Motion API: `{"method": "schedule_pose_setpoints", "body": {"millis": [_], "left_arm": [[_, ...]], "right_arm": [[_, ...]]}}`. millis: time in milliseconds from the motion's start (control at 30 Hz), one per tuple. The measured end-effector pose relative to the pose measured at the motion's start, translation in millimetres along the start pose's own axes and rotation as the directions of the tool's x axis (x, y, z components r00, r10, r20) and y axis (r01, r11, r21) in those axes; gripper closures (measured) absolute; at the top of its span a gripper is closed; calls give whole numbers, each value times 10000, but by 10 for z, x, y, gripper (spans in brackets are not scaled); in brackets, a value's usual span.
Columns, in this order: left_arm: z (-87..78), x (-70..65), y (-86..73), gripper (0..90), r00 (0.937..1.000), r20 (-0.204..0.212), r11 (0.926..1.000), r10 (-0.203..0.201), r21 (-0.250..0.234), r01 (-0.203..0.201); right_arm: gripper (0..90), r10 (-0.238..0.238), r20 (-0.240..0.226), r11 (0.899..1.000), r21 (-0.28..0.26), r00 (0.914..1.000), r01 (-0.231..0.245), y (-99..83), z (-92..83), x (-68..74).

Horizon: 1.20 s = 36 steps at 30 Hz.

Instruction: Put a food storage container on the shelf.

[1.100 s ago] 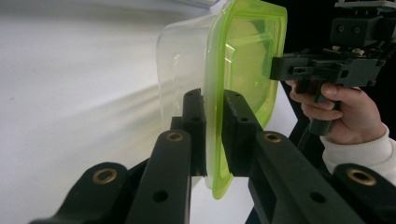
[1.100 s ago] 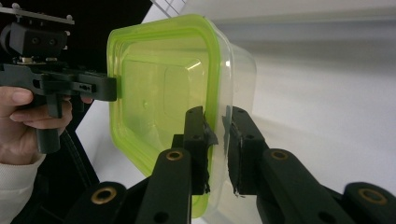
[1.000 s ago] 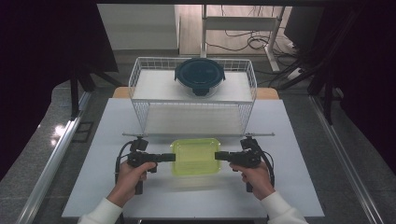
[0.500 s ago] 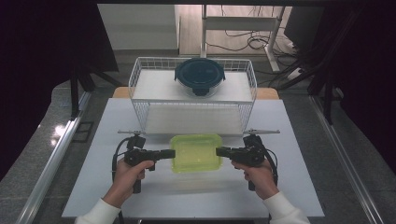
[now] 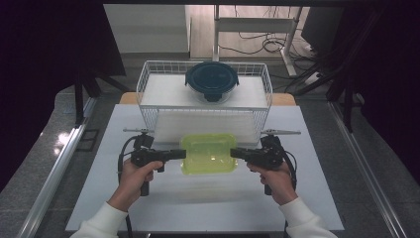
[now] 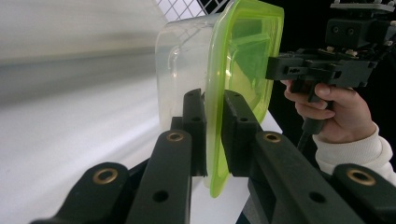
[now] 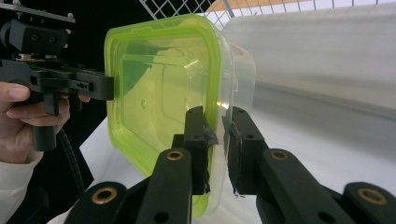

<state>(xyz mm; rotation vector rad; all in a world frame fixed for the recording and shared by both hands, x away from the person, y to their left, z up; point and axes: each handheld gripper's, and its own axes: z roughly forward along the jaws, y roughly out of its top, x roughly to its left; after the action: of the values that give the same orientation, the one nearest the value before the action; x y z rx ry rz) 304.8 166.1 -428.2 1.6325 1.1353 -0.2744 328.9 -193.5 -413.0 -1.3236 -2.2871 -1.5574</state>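
Note:
A clear plastic box with a lime-green lid (image 5: 208, 152) hangs level above the white table, just in front of the wire basket. My left gripper (image 5: 182, 154) is shut on the lid's left rim, and my right gripper (image 5: 234, 151) is shut on its right rim. In the left gripper view the black jaws (image 6: 212, 105) pinch the green rim edge-on, with the box (image 6: 243, 56) beyond and the other gripper (image 6: 280, 70) on its far side. In the right gripper view the jaws (image 7: 218, 126) clamp the rim of the box (image 7: 159, 93), and the left gripper (image 7: 105, 88) holds the opposite edge.
A white wire basket (image 5: 143, 82) stands at the far side of the table (image 5: 208, 203). Inside it sits a round container with a dark blue lid (image 5: 212, 79). Dark floor and metal rails flank the table on both sides.
Both grippers have risen together with the green-lidded box, which now hangs higher above the table and closer to the basket's front wall. The grips are unchanged.

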Motion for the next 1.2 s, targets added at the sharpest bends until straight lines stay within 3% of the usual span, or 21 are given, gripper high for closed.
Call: {"method": "schedule_pose_setpoints", "body": {"millis": [400, 767, 1200], "left_arm": [[-99, -155, 223, 814, 9994, 146, 9991, 322, -272, -318], [-252, -349, 553, 815, 9964, 12, 9947, 844, -589, -842], [-306, -460, 884, 816, 9938, -81, 9915, 1109, -680, -1112]], "right_arm": [[784, -475, 176, 9984, -293, 9987, 480, 244, -147, 157], [784, -1025, 289, 9920, -710, 9943, 1044, 586, -262, 319], [785, -1185, 423, 9889, -849, 9921, 1217, 921, -346, 385]]}}
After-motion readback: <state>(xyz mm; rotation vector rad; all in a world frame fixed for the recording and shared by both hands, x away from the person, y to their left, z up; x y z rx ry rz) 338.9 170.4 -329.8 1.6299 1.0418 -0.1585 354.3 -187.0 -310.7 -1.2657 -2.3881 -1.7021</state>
